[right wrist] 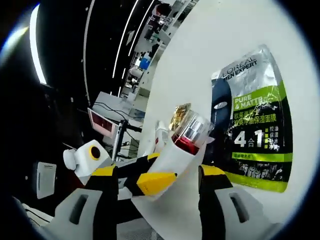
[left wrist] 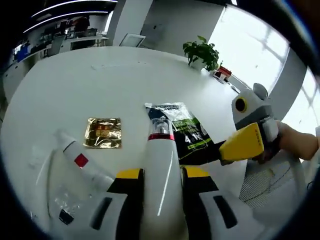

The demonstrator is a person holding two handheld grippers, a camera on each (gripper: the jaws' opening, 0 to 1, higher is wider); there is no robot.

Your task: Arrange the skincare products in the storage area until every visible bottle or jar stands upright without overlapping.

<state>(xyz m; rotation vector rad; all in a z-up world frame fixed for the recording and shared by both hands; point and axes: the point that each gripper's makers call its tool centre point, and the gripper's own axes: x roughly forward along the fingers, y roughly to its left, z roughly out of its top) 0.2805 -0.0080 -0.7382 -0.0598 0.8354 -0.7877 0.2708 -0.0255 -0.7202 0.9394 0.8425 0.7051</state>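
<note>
Table [left wrist: 100, 80]: white, round; my work surface.
Pouch [left wrist: 187, 131]: dark with green, flat on the table, just beyond my left gripper.
Bottle [left wrist: 161, 165]: white with a clear cap, lying between my left jaws.
Left gripper [left wrist: 161, 176]: jaws closed against the bottle's sides.
Right gripper [right wrist: 177, 187]: jaws apart; grip uncertain.
Sachet [left wrist: 103, 133]: gold, left of the bottle.

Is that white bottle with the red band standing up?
No. The white bottle lies tipped, held between the left gripper fingers.
</note>
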